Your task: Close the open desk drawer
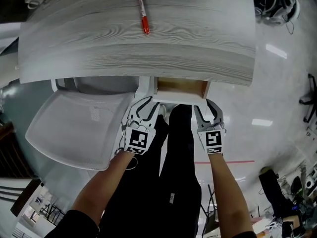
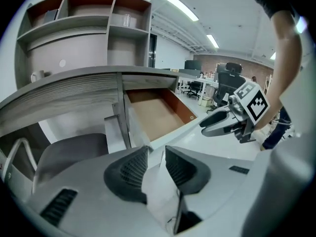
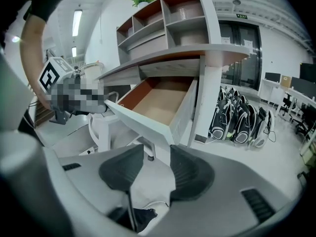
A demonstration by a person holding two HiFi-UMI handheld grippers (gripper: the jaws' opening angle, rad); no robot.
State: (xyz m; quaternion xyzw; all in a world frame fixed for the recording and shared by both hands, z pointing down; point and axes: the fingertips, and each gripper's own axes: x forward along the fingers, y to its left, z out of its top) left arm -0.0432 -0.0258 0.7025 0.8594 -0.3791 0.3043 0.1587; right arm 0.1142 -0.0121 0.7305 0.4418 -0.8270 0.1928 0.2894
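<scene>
Desk top: pale grey wood-grain finish, matt, with fine grain lines running left to right. Drawer: smooth brown board inside, with a smooth white front panel. Pen, on the far part of the top: glossy red plastic. Chair, at left: white moulded plastic, smooth, faint sheen. Floor: light grey and glossy, mirroring the ceiling lamps. Left gripper and right gripper: matt grey plastic shells. The pads are dark, ribbed and rubber-like. Trousers: black matt cloth.
</scene>
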